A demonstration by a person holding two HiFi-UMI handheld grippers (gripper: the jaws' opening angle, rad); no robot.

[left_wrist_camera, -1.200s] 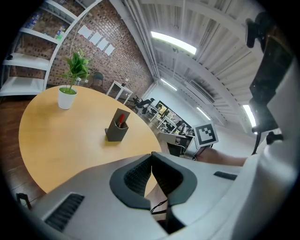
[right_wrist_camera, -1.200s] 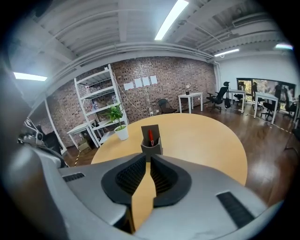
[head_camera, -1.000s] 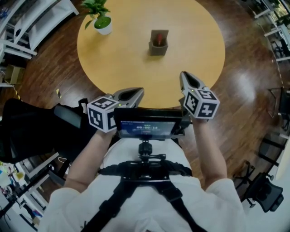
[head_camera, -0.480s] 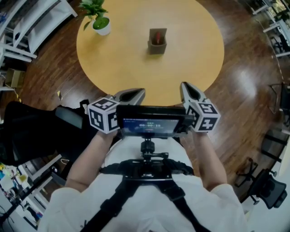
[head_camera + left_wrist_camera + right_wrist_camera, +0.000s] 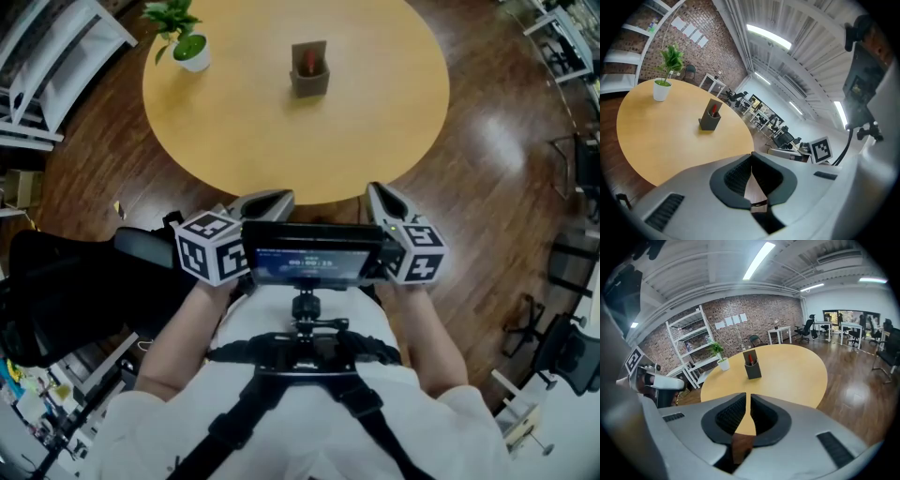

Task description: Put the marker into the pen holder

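Red marker is seen standing in the holder, which is set upright on the bench, well apart from both grippers. The left gripper is pressed together on nothing; the right gripper is drawn all but together, likewise empty. Insertion is judged complete. Both grippers should be held clear of the bench edge, so that the holder is not disturbed.

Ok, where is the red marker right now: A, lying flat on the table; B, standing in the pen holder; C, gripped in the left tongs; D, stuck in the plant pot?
B: the red marker stands inside the pen holder on the round table.
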